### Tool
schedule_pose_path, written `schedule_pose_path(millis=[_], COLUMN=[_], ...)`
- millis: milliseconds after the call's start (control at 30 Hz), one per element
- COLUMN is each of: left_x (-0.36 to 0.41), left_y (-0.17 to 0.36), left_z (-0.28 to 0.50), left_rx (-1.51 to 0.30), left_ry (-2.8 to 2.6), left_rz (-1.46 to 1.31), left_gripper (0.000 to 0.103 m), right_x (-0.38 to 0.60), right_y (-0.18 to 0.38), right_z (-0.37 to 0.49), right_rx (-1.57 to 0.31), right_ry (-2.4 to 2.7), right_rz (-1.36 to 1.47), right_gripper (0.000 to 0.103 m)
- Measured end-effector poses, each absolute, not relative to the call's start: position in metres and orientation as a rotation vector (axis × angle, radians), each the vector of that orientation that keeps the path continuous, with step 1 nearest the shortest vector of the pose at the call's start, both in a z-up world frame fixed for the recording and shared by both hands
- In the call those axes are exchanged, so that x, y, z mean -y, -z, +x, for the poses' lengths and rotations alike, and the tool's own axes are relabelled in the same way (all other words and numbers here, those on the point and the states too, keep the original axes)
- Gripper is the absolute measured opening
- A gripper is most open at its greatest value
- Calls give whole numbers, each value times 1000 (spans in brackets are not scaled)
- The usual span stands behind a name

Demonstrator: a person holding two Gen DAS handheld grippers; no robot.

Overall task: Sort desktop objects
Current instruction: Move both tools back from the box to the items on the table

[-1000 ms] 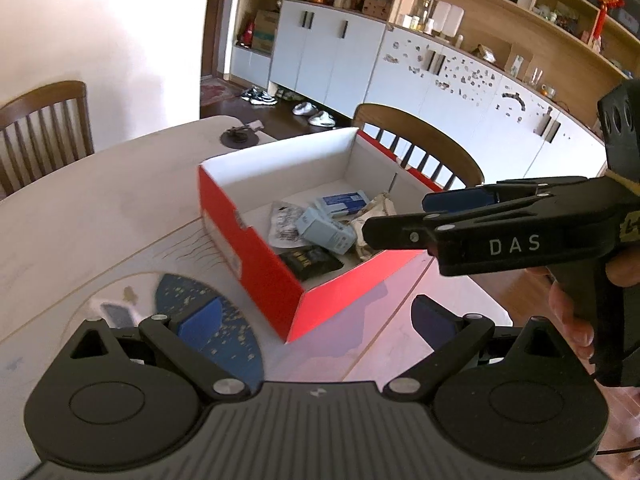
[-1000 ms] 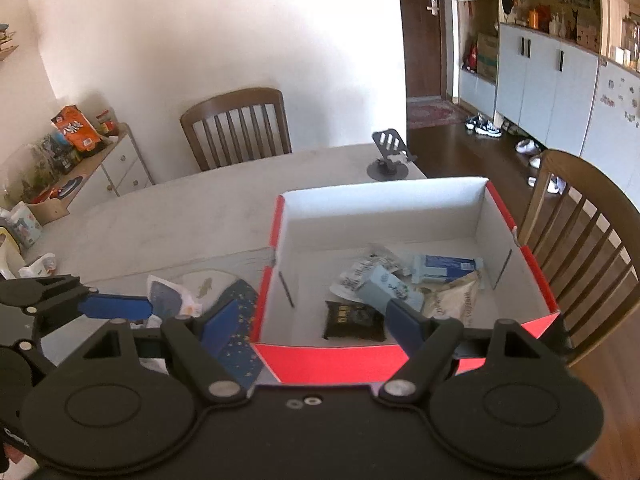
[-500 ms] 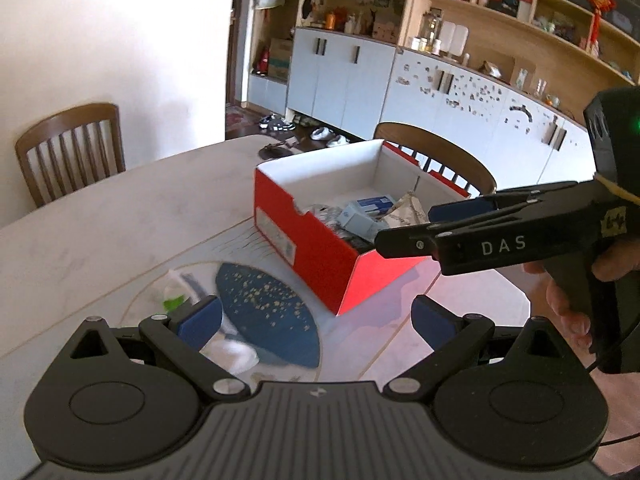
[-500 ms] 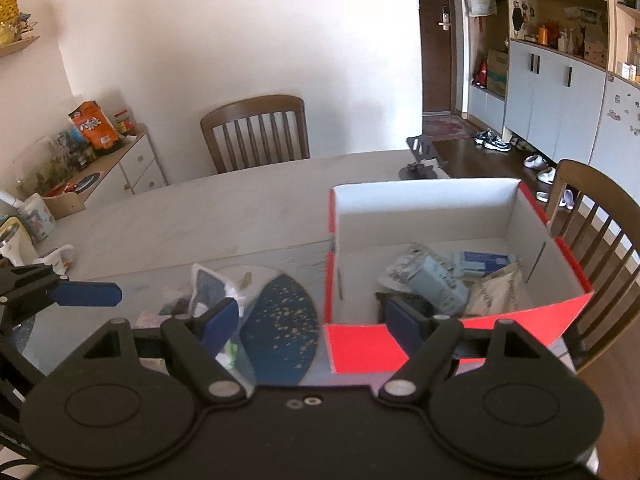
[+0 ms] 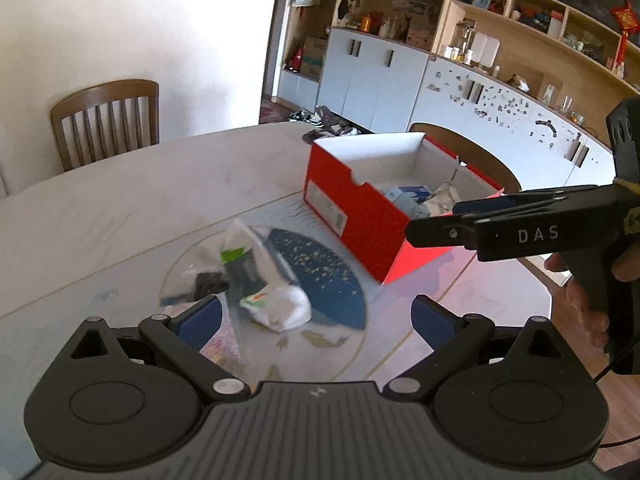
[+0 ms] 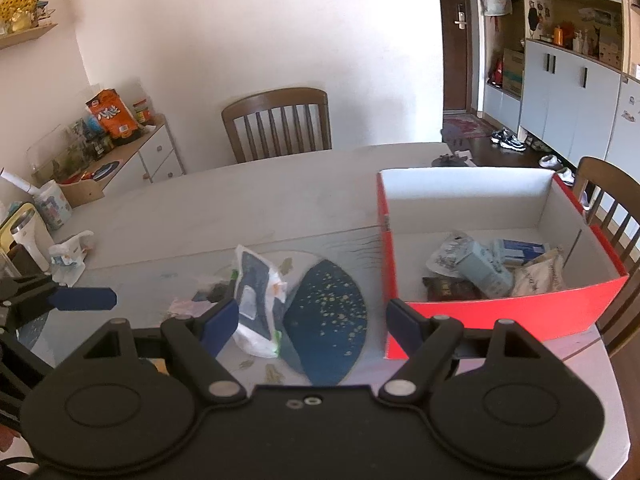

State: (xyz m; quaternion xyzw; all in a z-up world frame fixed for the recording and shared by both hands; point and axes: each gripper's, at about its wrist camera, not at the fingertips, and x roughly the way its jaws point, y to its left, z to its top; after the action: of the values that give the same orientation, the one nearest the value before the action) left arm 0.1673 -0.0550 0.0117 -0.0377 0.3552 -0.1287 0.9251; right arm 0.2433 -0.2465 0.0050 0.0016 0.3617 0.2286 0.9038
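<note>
Dining desk, right edge: red box (image 6: 504, 312) collects sorted items; both grippers, left (image 5: 316, 314) and right (image 6: 310, 320), spread empty above remaining packets (image 6: 256, 292).

Setting: home dining room. You face a pale desk (image 6: 248, 200) with wooden slat-back chairs (image 6: 278, 124); wall of white cabinets (image 5: 372, 72) under open wooden shelves (image 5: 520, 12) of ornaments; shoes (image 6: 508, 140) by the entrance door (image 6: 460, 36); snack-laden sideboard (image 6: 132, 148).
</note>
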Motion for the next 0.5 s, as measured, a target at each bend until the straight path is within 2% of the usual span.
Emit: schedule_pose_path(millis=[500], left_x=[22], left_y=[40], left_z=[152], left_rx=[-801], left_ry=[217], left_rz=[-69], left_gripper=[101], right_x=[212], right_y=[12], right_z=[246], right_rx=[-768], right_ry=[-498], right_rz=[-15], right_gripper=[81])
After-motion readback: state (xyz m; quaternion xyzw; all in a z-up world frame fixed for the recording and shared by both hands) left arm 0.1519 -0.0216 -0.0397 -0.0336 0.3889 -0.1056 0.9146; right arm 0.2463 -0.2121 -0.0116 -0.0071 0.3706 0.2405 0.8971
